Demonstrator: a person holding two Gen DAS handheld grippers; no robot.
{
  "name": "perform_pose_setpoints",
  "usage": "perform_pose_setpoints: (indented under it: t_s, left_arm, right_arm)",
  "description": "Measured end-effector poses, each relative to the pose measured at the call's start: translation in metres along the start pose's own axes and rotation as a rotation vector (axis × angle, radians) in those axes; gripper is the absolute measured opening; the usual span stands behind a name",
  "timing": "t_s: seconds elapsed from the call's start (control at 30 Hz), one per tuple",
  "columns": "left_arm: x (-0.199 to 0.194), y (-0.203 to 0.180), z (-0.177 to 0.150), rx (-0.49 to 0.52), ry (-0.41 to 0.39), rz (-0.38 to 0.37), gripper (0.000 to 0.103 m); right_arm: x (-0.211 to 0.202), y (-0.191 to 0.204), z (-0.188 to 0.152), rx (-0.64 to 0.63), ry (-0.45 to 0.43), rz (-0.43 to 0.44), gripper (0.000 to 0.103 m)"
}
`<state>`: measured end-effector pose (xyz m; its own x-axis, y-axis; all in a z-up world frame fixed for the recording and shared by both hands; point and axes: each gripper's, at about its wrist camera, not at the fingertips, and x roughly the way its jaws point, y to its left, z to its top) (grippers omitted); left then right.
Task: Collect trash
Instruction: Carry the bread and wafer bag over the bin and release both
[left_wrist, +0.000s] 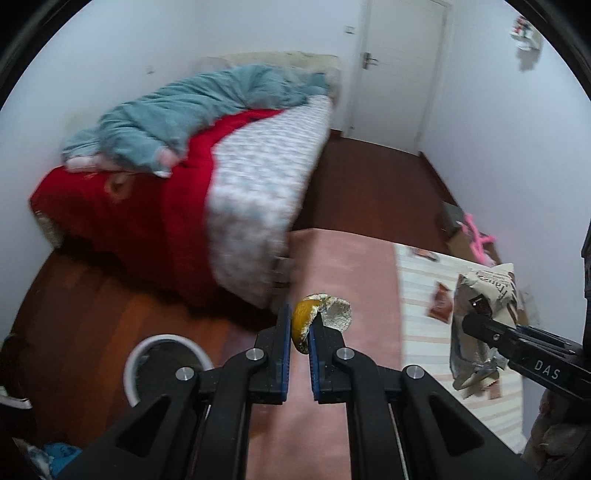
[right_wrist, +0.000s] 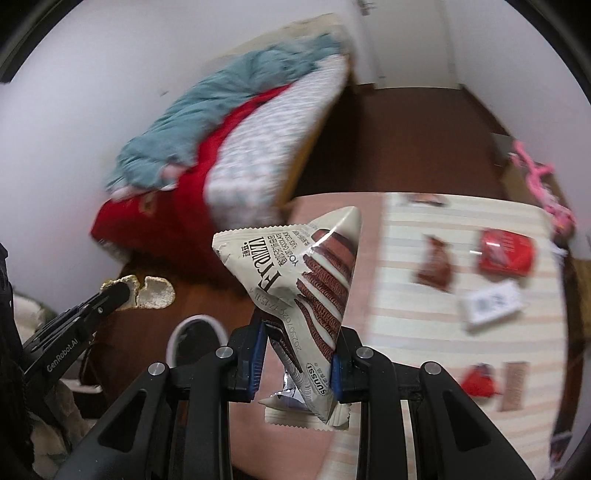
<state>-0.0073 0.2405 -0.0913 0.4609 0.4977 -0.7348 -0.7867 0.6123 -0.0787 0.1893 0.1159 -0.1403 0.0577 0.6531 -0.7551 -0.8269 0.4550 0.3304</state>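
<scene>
My left gripper is shut on a piece of orange peel, yellow outside and white inside, held in the air above the pink rug. The right wrist view shows this peel at the left gripper's tip. My right gripper is shut on a cream biscuit wrapper with brown wafer pictures; that wrapper also hangs at the right of the left wrist view. A white-rimmed bin stands on the wooden floor below left, and the bin lies just left of the right gripper.
On the striped mat lie a brown wrapper, a red pack, a white box and more red and brown scraps. A bed with red and teal bedding stands behind. A pink toy lies by the wall.
</scene>
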Motion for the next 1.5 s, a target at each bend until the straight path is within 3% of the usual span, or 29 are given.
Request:
perform_pose_setpoints:
  t_s: [0.23, 0.47, 0.7, 0.87, 1.0, 1.03, 1.07, 1.1, 1.13, 1.17, 1.33, 1.5]
  left_arm:
    - [0.003, 0.098, -0.008, -0.097, 0.024, 0.085, 0.006]
    - [0.056, 0.207, -0.048, -0.293, 0.187, 0.079, 0.006]
    - [0.137, 0.287, -0.122, -0.498, 0.389, 0.051, 0.006]
    - [0.187, 0.314, -0.165, -0.583, 0.496, 0.046, 0.007]
    - [0.209, 0.324, -0.179, -0.626, 0.537, 0.056, 0.011]
    - [0.213, 0.326, -0.181, -0.635, 0.546, 0.058, 0.024]
    - [0.215, 0.327, -0.183, -0.639, 0.550, 0.068, 0.058]
    - [0.215, 0.329, -0.183, -0.645, 0.548, 0.080, 0.077]
    - [0.213, 0.334, -0.184, -0.650, 0.541, 0.087, 0.098]
    - [0.211, 0.336, -0.185, -0.654, 0.534, 0.097, 0.098]
    - [0.198, 0.351, -0.188, -0.648, 0.528, 0.163, 0.100]
    - [0.178, 0.349, -0.188, -0.603, 0.478, 0.250, 0.101]
  right_arm:
    - [0.083, 0.115, -0.012, -0.093, 0.113, 0.122, 0.030]
    - [0.206, 0.193, -0.049, -0.145, 0.306, 0.173, 0.030]
    - [0.326, 0.220, -0.084, -0.187, 0.490, 0.121, 0.030]
    - [0.393, 0.222, -0.096, -0.149, 0.571, 0.106, 0.030]
    - [0.427, 0.223, -0.097, -0.139, 0.605, 0.114, 0.030]
    - [0.433, 0.222, -0.098, -0.137, 0.618, 0.123, 0.033]
    - [0.437, 0.224, -0.098, -0.134, 0.626, 0.128, 0.041]
    - [0.440, 0.224, -0.099, -0.128, 0.632, 0.136, 0.046]
    - [0.443, 0.223, -0.098, -0.119, 0.635, 0.151, 0.060]
    - [0.446, 0.223, -0.098, -0.115, 0.639, 0.166, 0.070]
    - [0.441, 0.221, -0.095, -0.132, 0.620, 0.165, 0.094]
    - [0.415, 0.215, -0.098, -0.191, 0.569, 0.093, 0.103]
